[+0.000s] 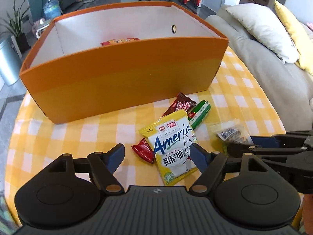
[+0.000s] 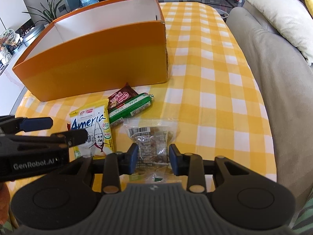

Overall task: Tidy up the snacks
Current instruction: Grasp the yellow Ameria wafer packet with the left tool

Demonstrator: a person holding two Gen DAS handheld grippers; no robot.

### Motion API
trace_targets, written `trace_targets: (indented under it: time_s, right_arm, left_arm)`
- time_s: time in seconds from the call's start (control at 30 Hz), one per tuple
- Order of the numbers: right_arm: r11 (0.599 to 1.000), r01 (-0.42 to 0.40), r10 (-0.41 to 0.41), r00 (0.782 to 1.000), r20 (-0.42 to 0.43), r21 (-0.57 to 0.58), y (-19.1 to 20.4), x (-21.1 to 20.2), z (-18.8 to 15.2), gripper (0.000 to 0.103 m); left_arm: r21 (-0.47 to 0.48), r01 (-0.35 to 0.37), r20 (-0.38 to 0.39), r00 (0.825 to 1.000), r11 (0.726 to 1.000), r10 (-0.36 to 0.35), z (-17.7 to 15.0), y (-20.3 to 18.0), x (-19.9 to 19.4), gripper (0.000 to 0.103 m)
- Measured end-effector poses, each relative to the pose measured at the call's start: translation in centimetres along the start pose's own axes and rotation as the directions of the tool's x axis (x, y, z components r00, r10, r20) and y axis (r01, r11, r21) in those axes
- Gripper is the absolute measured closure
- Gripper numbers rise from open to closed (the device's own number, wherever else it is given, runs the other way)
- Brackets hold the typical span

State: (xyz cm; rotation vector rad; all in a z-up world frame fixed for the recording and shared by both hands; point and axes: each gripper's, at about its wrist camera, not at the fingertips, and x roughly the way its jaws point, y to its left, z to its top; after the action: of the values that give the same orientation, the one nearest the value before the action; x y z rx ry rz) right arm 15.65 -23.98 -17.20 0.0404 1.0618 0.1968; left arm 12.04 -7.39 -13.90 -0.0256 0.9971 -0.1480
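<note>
An orange box (image 1: 121, 82) with a white inside stands on the yellow checked table; a red snack pack (image 1: 120, 41) lies in it. In front lie a yellow Ameria pack (image 1: 172, 143), a brown wrapper (image 1: 181, 105), a green sausage (image 1: 199, 113), a red wrapper (image 1: 143, 152) and a clear packet (image 2: 152, 143). My left gripper (image 1: 156, 156) is open over the Ameria pack and red wrapper. My right gripper (image 2: 153, 160) has its pads on both sides of the clear packet, close to it; contact is unclear. The box also shows in the right wrist view (image 2: 93, 64).
A beige sofa (image 2: 273, 78) with cushions (image 1: 264, 31) borders the table's right side. The checked tablecloth (image 2: 205, 68) stretches right of the box. Plants, a water bottle (image 1: 51, 7) and a metal bin (image 1: 7, 62) stand beyond the table's left edge.
</note>
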Motion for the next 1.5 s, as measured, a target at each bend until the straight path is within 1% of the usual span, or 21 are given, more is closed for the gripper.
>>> trace_targets:
  time_s: [0.1,0.2,0.27,0.3,0.37,0.43,0.5,0.57,0.6,0.7,0.8,0.9,1.03,1.1,1.17,1.2,1.23,1.27,1.33,1.37,1.5]
  right_arm:
    - [1.000,-0.002,0.002,1.000,-0.008,0.000,0.1,0.3,0.1,0.068]
    - [1.000,0.000,0.000,1.000,-0.012,-0.007,0.3,0.6,0.1,0.068]
    - [1.000,0.000,0.000,1.000,-0.013,-0.001,0.1,0.7,0.1,0.068]
    - [1.000,-0.004,0.004,1.000,-0.014,0.001,0.1,0.7,0.2,0.068]
    - [1.000,-0.011,0.011,1.000,-0.019,-0.009,0.2,0.8,0.1,0.068]
    - [0.999,-0.015,0.015,1.000,-0.021,-0.028,0.4,0.9,0.2,0.068]
    - [0.999,-0.028,0.027,0.999,-0.020,-0.024,0.5,1.0,0.2,0.069]
    - [1.000,-0.008,0.008,1.000,-0.014,-0.004,0.4,1.0,0.3,0.069]
    - [1.000,0.011,-0.011,1.000,-0.013,-0.003,0.3,0.9,0.4,0.069]
    - [0.997,0.068,-0.068,0.998,0.004,-0.022,0.0,0.6,0.6,0.071]
    - [0.993,0.108,-0.108,0.994,0.008,-0.037,-0.5,0.4,0.6,0.071]
    - [0.994,0.107,-0.108,0.994,-0.003,-0.030,-0.9,0.6,0.4,0.071]
    - [0.994,0.100,-0.100,0.995,-0.001,-0.036,-1.1,0.7,0.4,0.071]
    - [0.994,0.099,-0.099,0.995,0.002,-0.044,-1.1,0.8,0.3,0.071]
    - [0.994,0.101,-0.101,0.995,0.004,-0.053,-1.0,0.8,0.2,0.071]
    - [0.993,0.101,-0.101,0.995,0.005,-0.054,-0.9,0.7,0.1,0.071]
    - [0.993,0.101,-0.100,0.995,0.005,-0.055,-0.9,0.7,0.1,0.071]
    - [0.994,0.099,-0.099,0.995,0.006,-0.053,-0.9,0.7,0.1,0.071]
    - [0.994,0.098,-0.097,0.995,0.006,-0.049,-0.9,0.5,0.0,0.071]
    - [0.994,0.097,-0.097,0.995,0.006,-0.049,-0.9,0.5,0.0,0.071]
    - [0.993,0.104,-0.103,0.995,0.007,-0.058,-0.7,0.5,0.0,0.071]
  left_arm:
    - [-0.042,0.019,-0.009,1.000,0.999,-0.020,0.2,0.1,0.5,0.014]
    - [-0.084,-0.004,-0.035,0.999,0.996,0.001,0.6,-0.1,0.7,0.015]
    - [-0.116,0.025,-0.037,0.999,0.993,-0.029,0.8,-0.3,0.6,0.015]
    - [-0.117,0.034,-0.037,0.999,0.993,-0.039,0.9,-0.4,0.6,0.015]
    - [-0.097,0.029,-0.045,0.998,0.995,-0.034,0.9,-0.7,0.7,0.015]
    - [-0.097,0.031,-0.051,0.998,0.995,-0.036,0.8,-0.7,0.8,0.015]
    - [-0.146,0.039,-0.078,0.996,0.988,-0.051,0.8,-0.4,1.1,0.015]
    - [-0.182,0.015,-0.111,0.993,0.983,-0.036,1.0,-0.4,1.4,0.016]
    - [-0.188,-0.004,-0.111,0.994,0.982,-0.018,1.1,-0.7,1.2,0.016]
    - [-0.188,-0.052,-0.113,0.993,0.981,0.032,1.3,-1.8,1.1,0.016]
    - [-0.179,-0.113,-0.149,0.985,0.977,0.086,1.5,-2.8,1.8,0.016]
    - [-0.165,-0.156,-0.169,0.977,0.974,0.128,1.5,-3.5,2.7,0.016]
    - [-0.185,-0.188,-0.202,0.968,0.965,0.150,1.7,-3.9,3.6,0.016]
    - [-0.175,-0.202,-0.207,0.964,0.964,0.165,1.8,-4.1,3.9,0.016]
    - [-0.159,-0.208,-0.207,0.963,0.965,0.173,1.8,-4.3,4.2,0.021]
    - [-0.153,-0.215,-0.209,0.961,0.965,0.180,1.7,-4.4,4.3,0.027]
    - [-0.154,-0.221,-0.213,0.959,0.963,0.186,1.6,-4.3,4.2,0.031]
    - [-0.161,-0.210,-0.215,0.961,0.964,0.174,1.5,-4.1,4.2,0.033]
    - [-0.175,-0.188,-0.214,0.965,0.966,0.149,1.3,-3.6,4.2,0.041]
    - [-0.177,-0.181,-0.214,0.967,0.967,0.142,1.2,-3.4,4.1,0.043]
    - [-0.164,-0.149,-0.209,0.971,0.975,0.113,1.0,-2.6,3.7,0.044]
